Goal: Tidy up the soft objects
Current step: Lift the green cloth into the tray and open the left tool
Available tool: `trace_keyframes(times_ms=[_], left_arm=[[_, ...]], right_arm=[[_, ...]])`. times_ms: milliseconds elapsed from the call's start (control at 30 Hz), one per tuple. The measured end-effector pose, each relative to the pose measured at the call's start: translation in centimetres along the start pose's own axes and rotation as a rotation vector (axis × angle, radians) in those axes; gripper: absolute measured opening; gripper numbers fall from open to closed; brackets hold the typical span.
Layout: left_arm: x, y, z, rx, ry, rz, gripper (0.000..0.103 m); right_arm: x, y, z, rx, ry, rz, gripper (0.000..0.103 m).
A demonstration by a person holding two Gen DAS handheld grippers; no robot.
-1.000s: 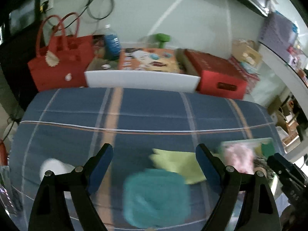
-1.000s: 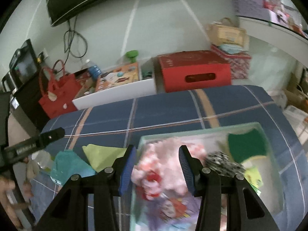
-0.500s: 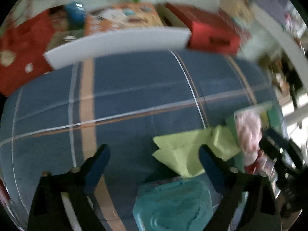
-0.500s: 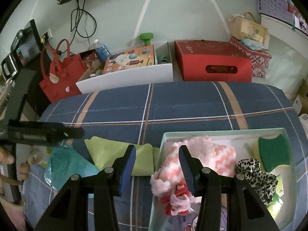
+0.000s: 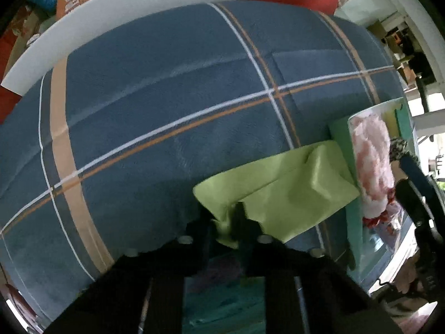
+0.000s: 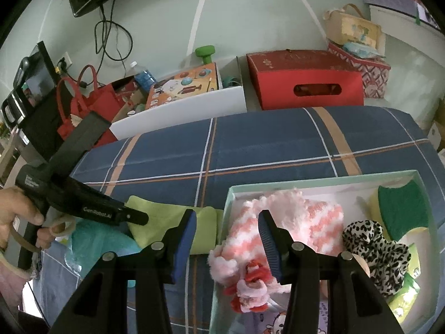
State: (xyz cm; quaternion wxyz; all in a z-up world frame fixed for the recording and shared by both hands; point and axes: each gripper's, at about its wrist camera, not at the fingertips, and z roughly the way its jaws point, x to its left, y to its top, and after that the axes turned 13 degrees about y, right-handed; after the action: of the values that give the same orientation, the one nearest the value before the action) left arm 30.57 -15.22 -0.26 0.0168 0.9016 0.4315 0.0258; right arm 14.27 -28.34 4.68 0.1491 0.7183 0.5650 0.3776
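Note:
A lime-green cloth [image 5: 286, 192] lies folded on the blue plaid bedcover, against the left wall of a pale green box [image 6: 319, 178]. My left gripper [image 5: 225, 222] points steeply down and is shut on the cloth's near corner; in the right wrist view its black tip [image 6: 139, 218] rests on the same cloth [image 6: 203, 222]. A teal cloth [image 6: 94, 239] lies just beneath it. My right gripper [image 6: 226, 228] hovers open over the box's left edge, above a pink-and-white fluffy item [image 6: 281, 217]. The box also holds a leopard scrunchie [image 6: 372, 245] and a green sponge [image 6: 403, 208].
Beyond the bed's far edge stand a white board [image 6: 178, 111], a red box [image 6: 306, 83] and a red handbag [image 6: 83, 103]. A person's hand [image 6: 16, 211] holds the left gripper at the left. The blue bedcover [image 6: 264, 144] stretches bare behind the box.
The left gripper dropped and tilted steeply down, moved past the teal cloth and closed on the green cloth's corner. The right gripper sank slightly over the box, jaws unchanged.

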Motion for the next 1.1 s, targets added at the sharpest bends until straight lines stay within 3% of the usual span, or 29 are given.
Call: trace_keyframes(times_ms=[367,567,667,967,1100], left_arm=[[1.1,-1.5,-5.4,-0.241,-0.078,-0.126,0.005],[0.3,-3.1,-8.4,-0.394,-0.163,-0.185,0.005],[-0.5,-4.1,-9.7,-0.464,-0.166,-0.197,0.004],[-2.6,-6.2,-11.0,-0.553,-0.226,-0.299,0.003],[-3.6,-7.2,-11.4,-0.585,-0.183,-0.331,0.003]], right_arm=[[-1.4,-0.1,-1.0,-0.024,0.017,0.039,0.05],[-1.4,-0.4,-1.5,-0.015,0.03,0.039,0.05],[-1.5,-0.5,-2.2,-0.027,0.032,0.045,0.05],[-2.1,-1.9,-5.0,-0.049,0.016,0.109,0.05],[-2.7,-2.9,-6.3,-0.065,0.007,0.159,0.05]])
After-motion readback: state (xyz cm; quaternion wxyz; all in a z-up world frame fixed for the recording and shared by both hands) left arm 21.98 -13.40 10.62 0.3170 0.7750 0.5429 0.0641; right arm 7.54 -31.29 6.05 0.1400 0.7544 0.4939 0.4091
